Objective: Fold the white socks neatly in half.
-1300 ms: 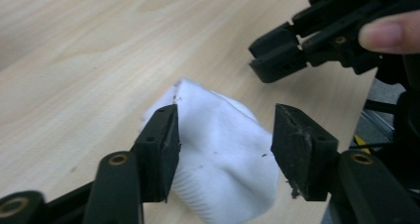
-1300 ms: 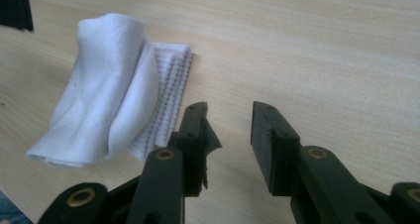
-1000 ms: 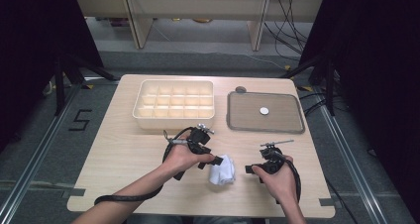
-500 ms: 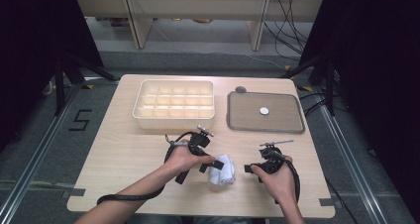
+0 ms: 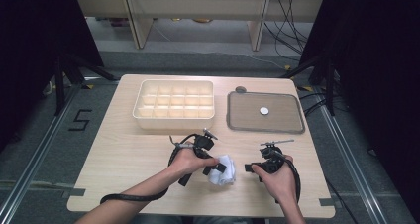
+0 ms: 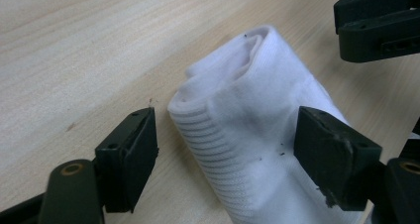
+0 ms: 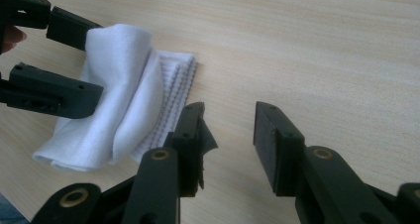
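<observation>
Sock (image 5: 222, 170), white and folded into a loose bundle, lies on the wooden table (image 5: 124, 154) between your two hands, near your edge of the table. Your left gripper (image 6: 225, 147) reaches over it with its jaws spread wide, one on each side of the ribbed cuff; the left gripper view shows a gap of bare wood between one jaw and the fabric, while the other jaw sits right against or just beside the cloth, and I cannot tell whether it touches. The jaws are not pressing the sock.

Your right gripper (image 7: 229, 135) rests just beside the sock, on the side away from your left hand. Its jaws stand apart with only bare table between them, holding nothing. In the right gripper view the sock lies ahead and to the left of its jaws, with the ribbed cuff edge close to the nearer jaw.

Beyond both grippers, on the far half of the table, sits a cream tray (image 5: 174, 105) divided into many small compartments. Beside it lies a flat grey tray (image 5: 247, 112) with a small white round object (image 5: 264, 111) on it, ahead of your right gripper and well apart from it. A small dark disc (image 5: 240, 89) sits just past the grey tray's far corner.
</observation>
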The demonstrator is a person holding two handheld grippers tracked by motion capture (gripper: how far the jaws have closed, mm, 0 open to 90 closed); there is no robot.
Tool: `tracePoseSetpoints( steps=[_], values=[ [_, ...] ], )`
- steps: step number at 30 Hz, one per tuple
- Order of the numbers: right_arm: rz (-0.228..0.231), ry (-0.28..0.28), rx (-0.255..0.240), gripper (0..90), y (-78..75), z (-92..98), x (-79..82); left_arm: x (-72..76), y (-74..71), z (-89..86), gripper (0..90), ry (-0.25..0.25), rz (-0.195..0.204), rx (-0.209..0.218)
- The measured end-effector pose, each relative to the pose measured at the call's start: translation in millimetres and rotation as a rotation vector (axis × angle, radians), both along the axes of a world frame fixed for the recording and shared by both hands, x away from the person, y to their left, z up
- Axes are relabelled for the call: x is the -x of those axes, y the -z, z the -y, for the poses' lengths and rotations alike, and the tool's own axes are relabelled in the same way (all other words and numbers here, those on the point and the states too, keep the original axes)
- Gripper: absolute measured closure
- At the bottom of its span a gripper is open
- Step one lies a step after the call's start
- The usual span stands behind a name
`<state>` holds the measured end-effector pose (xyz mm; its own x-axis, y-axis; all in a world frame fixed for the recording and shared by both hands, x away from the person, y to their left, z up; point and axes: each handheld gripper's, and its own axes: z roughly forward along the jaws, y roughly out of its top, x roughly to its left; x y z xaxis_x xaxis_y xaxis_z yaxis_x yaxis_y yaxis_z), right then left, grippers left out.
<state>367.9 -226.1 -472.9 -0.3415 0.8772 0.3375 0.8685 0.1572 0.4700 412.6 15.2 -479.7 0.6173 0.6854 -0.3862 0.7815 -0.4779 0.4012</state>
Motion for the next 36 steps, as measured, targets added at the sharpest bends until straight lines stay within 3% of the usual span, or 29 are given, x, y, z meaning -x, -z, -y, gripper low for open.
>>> tracePoseSetpoints(
  steps=[2, 3, 4, 14, 24, 26, 29, 30, 32, 34, 35, 36],
  values=[
    [-0.029, 0.015, -0.021, 64.8, -1.5, -2.3, 0.8, 0.5, 1.0, 2.5, 22.7, -0.007, -0.005, -0.014],
    [-0.008, 0.015, -0.021, 64.8, -0.5, -2.9, 0.5, 0.6, 1.6, 3.6, 22.6, -0.009, -0.01, -0.015],
    [-0.026, 0.002, -0.005, 64.8, -2.1, -2.3, 0.1, 0.7, 2.1, 4.6, 22.6, -0.011, -0.015, -0.018],
    [-0.003, -0.009, -0.001, 64.9, -2.0, 0.9, -1.1, 0.7, 7.5, 10.7, 26.3, -0.029, -0.047, -0.01],
    [-0.004, -0.017, -0.017, 65.5, -2.9, 2.3, -0.8, 3.1, 7.4, 14.3, 41.5, -0.013, -0.028, -0.024],
    [-0.036, 0.011, -0.035, 65.6, -4.7, -0.6, 1.1, 3.6, 7.8, 14.4, 46.6, -0.01, -0.025, -0.017],
    [-0.028, 0.001, -0.032, 65.7, -4.0, -0.4, 0.8, 4.6, 8.6, 12.3, 55.5, 0.017, -0.019, 0.002],
    [-0.006, -0.011, -0.012, 65.9, -3.0, 1.5, -0.2, 5.1, 7.8, 11.7, 59.6, 0.03, -0.012, 0.009],
    [0.021, 0.001, -0.019, 66.6, -2.1, 1.1, 0.7, 6.3, 7.4, 11.4, 65.1, 0.042, 0.005, 0.013],
    [0.01, 0.0, -0.003, 66.7, -3.5, 1.9, 0.9, 6.9, 6.5, 11.3, 67.6, 0.052, 0.015, 0.011],
    [-0.018, 0.024, -0.026, 66.8, -4.8, 0.3, 2.3, 7.3, 6.8, 11.3, 68.6, 0.056, 0.027, 0.016],
    [-0.012, 0.028, -0.033, 66.8, -4.5, 0.5, 2.4, 7.6, 6.5, 11.5, 69.5, 0.061, 0.031, 0.017]
  ],
)
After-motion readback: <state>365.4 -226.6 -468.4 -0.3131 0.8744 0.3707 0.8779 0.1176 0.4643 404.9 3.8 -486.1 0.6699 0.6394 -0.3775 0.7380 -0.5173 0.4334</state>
